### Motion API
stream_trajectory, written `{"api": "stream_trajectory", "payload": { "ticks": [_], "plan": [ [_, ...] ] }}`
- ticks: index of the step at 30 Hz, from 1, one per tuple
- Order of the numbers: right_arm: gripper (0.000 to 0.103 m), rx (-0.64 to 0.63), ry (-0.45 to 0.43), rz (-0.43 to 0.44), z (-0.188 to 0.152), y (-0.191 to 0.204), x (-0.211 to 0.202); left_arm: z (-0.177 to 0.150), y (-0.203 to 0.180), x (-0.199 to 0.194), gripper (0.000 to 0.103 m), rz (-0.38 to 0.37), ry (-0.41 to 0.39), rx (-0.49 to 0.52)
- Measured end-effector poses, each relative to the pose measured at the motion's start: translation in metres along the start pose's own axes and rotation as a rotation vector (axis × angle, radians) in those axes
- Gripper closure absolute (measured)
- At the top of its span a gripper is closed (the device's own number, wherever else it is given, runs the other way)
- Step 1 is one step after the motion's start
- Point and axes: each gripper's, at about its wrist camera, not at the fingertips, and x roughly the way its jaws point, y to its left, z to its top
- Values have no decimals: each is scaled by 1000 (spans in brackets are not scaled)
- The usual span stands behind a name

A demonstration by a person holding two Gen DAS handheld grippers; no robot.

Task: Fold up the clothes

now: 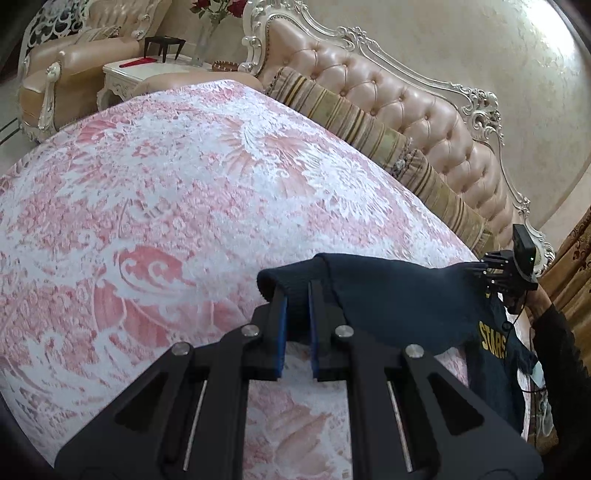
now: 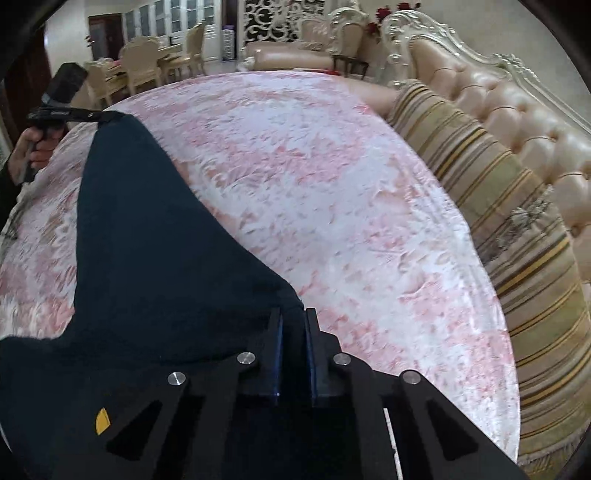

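Note:
A navy sweatshirt [image 1: 399, 295] with yellow "STARS" lettering [image 1: 493, 341] is stretched in the air between both grippers, above the pink and white patterned cover [image 1: 184, 184]. In the left wrist view my left gripper [image 1: 297, 295] is shut on a ribbed edge of the sweatshirt, which folds over its blue pads. My right gripper [image 1: 484, 267] pinches the other end at the right. In the right wrist view the right gripper [image 2: 293, 317] is shut on a corner of the sweatshirt [image 2: 155, 240]. From there the cloth runs up-left to the left gripper [image 2: 107, 116], held by a hand [image 2: 33, 147].
Striped bolster cushions [image 1: 369, 125] and a tufted, carved backrest [image 1: 406, 92] line the far side of the cover. A white side table [image 1: 147, 74] with a vase of red roses [image 1: 210, 33] and an armchair [image 1: 74, 66] stand beyond. Dining chairs [image 2: 144, 62] show far off.

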Motion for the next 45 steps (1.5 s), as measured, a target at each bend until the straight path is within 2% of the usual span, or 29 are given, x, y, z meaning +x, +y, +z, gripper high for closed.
{"api": "stream_trajectory", "payload": {
  "ticks": [8,11,13,15,16,17,18,20,23,26,29,32,34,37,40,43,45],
  "plan": [
    [93,33,-30,-24,37,-5,15,13,32,3,92,45,-26,-77],
    [93,8,18,-38,42,0,37,10,40,12,91,60,3,-84],
    [87,22,18,-56,40,0,38,9,44,14,91,66,-2,-103],
    [72,38,17,-74,39,-1,39,9,49,12,88,82,-10,-122],
    [66,58,18,-81,38,-6,36,10,52,8,82,97,-16,-132],
    [56,78,8,-98,36,-10,28,10,56,5,74,112,-22,-142],
    [48,98,-2,-116,35,-15,21,11,59,1,71,127,-28,-153],
    [45,138,-22,-157,28,-23,-1,8,68,-15,70,147,-46,-177],
    [45,194,-49,-227,14,-30,-43,-4,66,-43,70,118,-70,-178],
    [45,242,-101,-279,-20,-14,-108,-34,35,-66,70,57,-40,-130],
    [45,338,-114,-374,-70,25,-167,-83,-20,-77,68,-91,33,-57],
    [33,429,-148,-399,-132,99,-212,-142,-80,-73,67,-247,122,-17],
    [30,549,-159,-427,-182,149,-230,-184,-122,-68,67,-343,173,22],
    [30,722,-119,-452,-249,209,-238,-218,-157,-60,67,-329,210,94],
    [30,861,-100,-448,-307,240,-242,-246,-183,-52,67,-312,238,146],
    [30,940,-131,-425,-339,260,-242,-258,-189,-45,67,-310,249,140],
    [30,967,-145,-456,-349,265,-243,-262,-189,-42,67,-310,253,138]
  ]
}}
